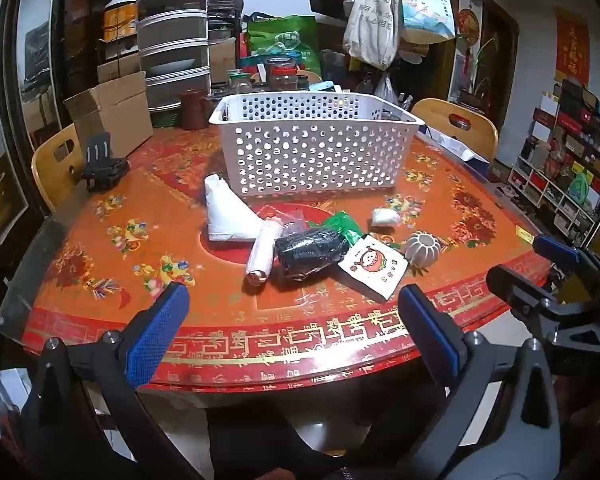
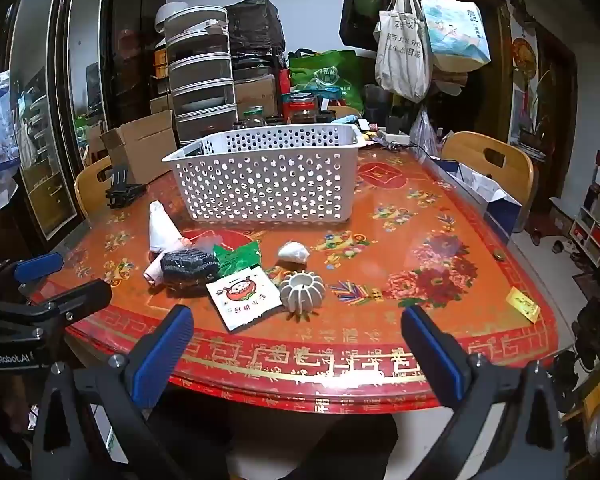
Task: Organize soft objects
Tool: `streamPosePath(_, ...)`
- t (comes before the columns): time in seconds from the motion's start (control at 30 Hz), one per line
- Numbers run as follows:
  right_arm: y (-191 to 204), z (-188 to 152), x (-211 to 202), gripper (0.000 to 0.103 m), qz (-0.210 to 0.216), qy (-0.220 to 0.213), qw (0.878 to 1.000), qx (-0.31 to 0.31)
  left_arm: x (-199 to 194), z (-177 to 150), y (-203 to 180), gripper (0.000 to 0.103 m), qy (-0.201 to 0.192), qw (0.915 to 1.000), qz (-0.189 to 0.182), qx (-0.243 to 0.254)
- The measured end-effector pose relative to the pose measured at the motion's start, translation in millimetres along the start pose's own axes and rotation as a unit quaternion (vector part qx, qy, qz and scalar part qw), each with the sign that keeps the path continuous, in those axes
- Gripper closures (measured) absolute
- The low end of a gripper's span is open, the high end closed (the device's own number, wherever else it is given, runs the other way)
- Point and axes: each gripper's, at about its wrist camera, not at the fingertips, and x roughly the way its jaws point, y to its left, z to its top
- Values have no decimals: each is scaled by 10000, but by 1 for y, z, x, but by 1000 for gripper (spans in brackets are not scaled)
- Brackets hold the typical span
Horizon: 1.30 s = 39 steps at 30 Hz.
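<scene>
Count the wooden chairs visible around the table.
2. One chair stands at the table's far left, behind the black clamp; the other chair at the far right, past the white basket. More may be hidden behind clutter.

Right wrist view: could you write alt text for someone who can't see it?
An open right gripper hovers at the near edge of a red patterned table. Ahead lie a black roll, a cartoon packet and a ribbed white ornament, with a white perforated basket behind them.
</scene>
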Motion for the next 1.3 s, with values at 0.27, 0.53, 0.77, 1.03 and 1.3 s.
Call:
streamPosePath(0.27, 4, 1, 2, 0, 19, 24, 10000, -36, 0, 1, -2, 0, -68, 9999, -144, 14)
streamPosePath(0.53, 4, 0, -1, 0, 139, -31, 9999, 33, -8, 2, 5, 0, -68, 9999, 99, -99)
streamPosePath(0.77, 6, 1, -1, 0, 151, -30, 9999, 29, -9, 2, 6, 0, -73, 9999, 113, -108)
streamPosePath(1.03, 6, 0, -1, 0, 176, -31, 9998, 34, -10, 2, 8, 0, -100, 9998, 124, -123)
streamPosePath(1.3, 5, 0, -1, 0, 193, -30, 9998, 40, -11, 3, 8, 0, -112, 9997, 154, -135)
